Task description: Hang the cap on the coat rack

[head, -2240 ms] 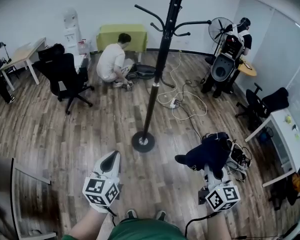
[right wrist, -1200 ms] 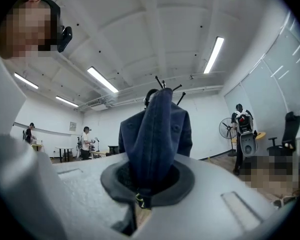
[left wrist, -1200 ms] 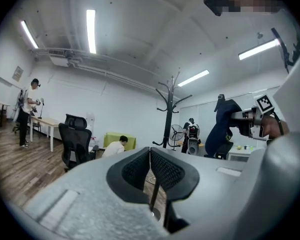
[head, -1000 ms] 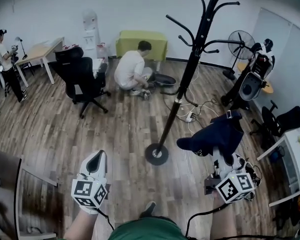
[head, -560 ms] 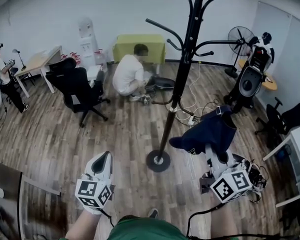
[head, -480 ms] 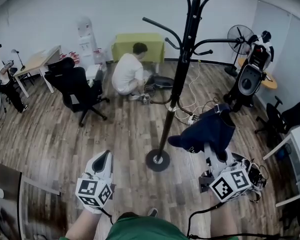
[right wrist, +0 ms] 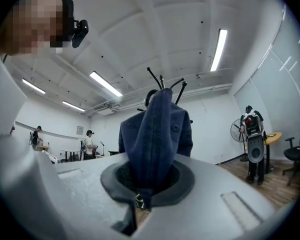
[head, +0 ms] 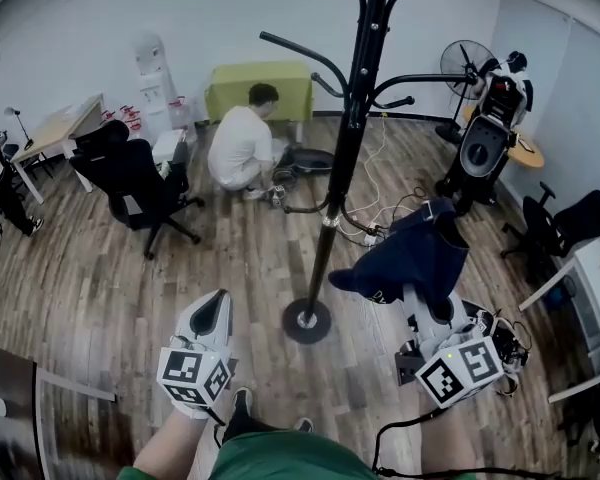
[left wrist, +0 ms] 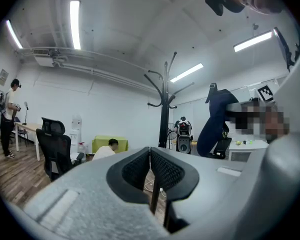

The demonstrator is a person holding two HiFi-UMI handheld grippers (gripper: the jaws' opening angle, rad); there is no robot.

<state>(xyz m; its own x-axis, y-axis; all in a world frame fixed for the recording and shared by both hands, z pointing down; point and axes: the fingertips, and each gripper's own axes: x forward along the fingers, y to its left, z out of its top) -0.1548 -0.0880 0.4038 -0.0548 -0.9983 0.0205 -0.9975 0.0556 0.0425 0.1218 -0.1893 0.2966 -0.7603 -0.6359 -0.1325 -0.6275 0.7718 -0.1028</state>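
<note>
Both tongs out ahead of me, left closed on itself, right clamped on the cap.

My left tongs sit low on my left side and point forward, away from my body, with the two dark pads pressed flat together. Its marker cube faces up toward my head, and my bare left forearm runs back from it to my chest. My right tongs are held out at about the same level on my right side, well apart from the left, jaws pinched tight on the folded edge of the cap, which stands up out of them. My right forearm comes in from the bottom edge behind its cube.
</note>
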